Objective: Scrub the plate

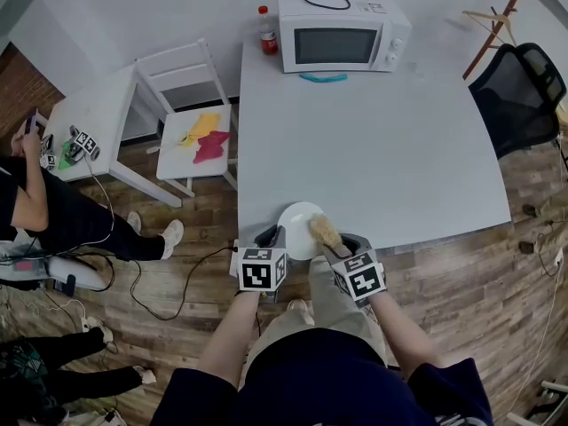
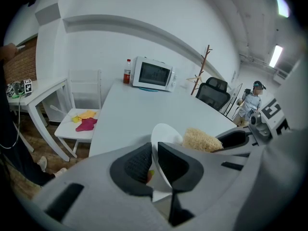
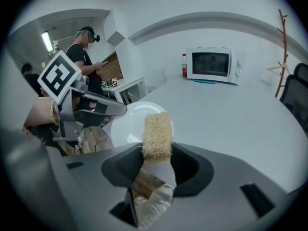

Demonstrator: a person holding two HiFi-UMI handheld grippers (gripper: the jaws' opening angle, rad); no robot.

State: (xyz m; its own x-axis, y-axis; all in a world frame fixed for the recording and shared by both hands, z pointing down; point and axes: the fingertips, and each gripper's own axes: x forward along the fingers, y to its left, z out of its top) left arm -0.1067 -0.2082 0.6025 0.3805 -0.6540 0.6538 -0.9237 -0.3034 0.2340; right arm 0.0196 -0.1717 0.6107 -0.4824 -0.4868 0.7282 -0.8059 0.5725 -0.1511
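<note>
A white plate (image 1: 297, 220) stands tilted over the near edge of the white table (image 1: 373, 149). My left gripper (image 1: 273, 236) is shut on the plate's rim; in the left gripper view the plate (image 2: 166, 134) rises edge-on between the two dark pads (image 2: 137, 163). My right gripper (image 1: 333, 242) is shut on a tan fibrous scrubbing sponge (image 1: 325, 232). In the right gripper view the sponge (image 3: 157, 134) sticks out of the jaws and lies over the plate's face (image 3: 126, 125), with the left gripper (image 3: 103, 110) at the plate's left.
A microwave (image 1: 342, 27), a red-capped bottle (image 1: 267, 30) and a teal item (image 1: 323, 77) stand at the table's far end. A white chair (image 1: 200, 131) with coloured cloths is at the left, a black office chair (image 1: 519, 96) at the right. A seated person (image 1: 53, 211) is far left.
</note>
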